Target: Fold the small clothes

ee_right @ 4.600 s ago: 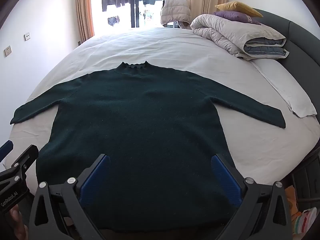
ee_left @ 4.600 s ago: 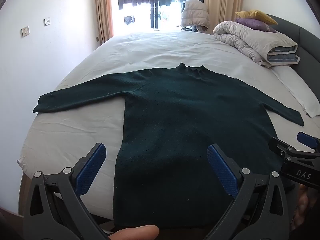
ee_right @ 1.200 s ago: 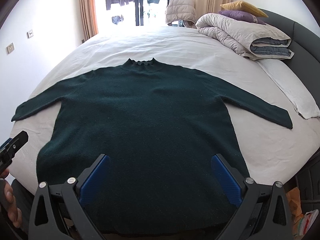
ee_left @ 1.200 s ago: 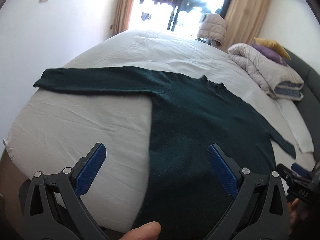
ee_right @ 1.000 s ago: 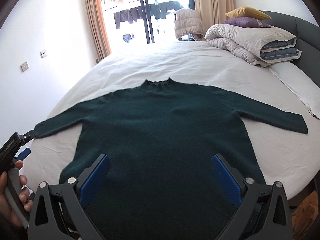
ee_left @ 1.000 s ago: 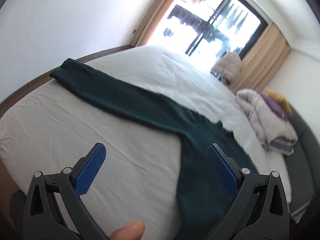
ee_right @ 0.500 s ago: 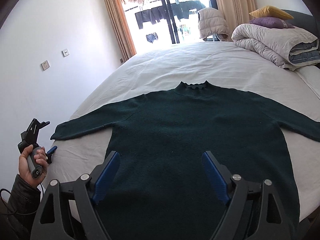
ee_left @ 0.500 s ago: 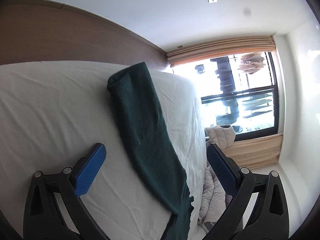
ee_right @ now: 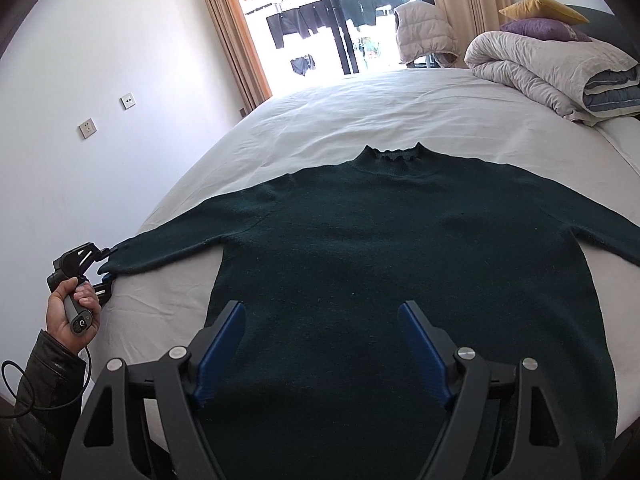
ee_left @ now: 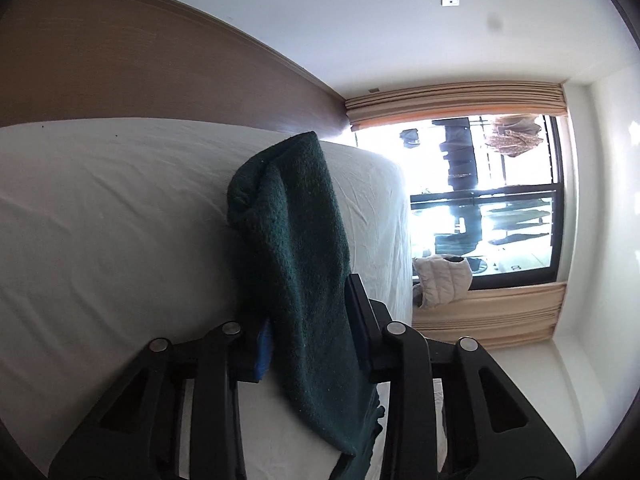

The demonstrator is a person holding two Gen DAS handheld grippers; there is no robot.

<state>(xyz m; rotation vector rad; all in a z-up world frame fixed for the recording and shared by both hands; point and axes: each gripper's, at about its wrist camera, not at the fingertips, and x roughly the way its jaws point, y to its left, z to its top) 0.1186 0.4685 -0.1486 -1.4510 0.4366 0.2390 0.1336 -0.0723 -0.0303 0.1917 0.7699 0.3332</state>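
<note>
A dark green sweater (ee_right: 400, 260) lies flat on the white bed (ee_right: 400, 112), collar away from me, sleeves spread. My left gripper (ee_left: 312, 332) is shut on the left sleeve (ee_left: 296, 240) near its cuff; the view is rolled sideways. It also shows in the right wrist view (ee_right: 105, 264), at the sleeve's end by the bed's left edge. My right gripper (ee_right: 322, 344) is open and empty above the sweater's lower body.
A folded grey duvet (ee_right: 552, 68) with a purple pillow (ee_right: 540, 28) and a yellow pillow (ee_right: 540, 8) lies at the back right. A puffy jacket (ee_right: 424, 32) stands before the bright window. A white wall (ee_right: 100, 80) runs close along the bed's left side.
My left gripper swung left to the sleeve cuff, rolled sideways, and closed on the sleeve. My right gripper's jaws narrowed a little and its view shifted left.
</note>
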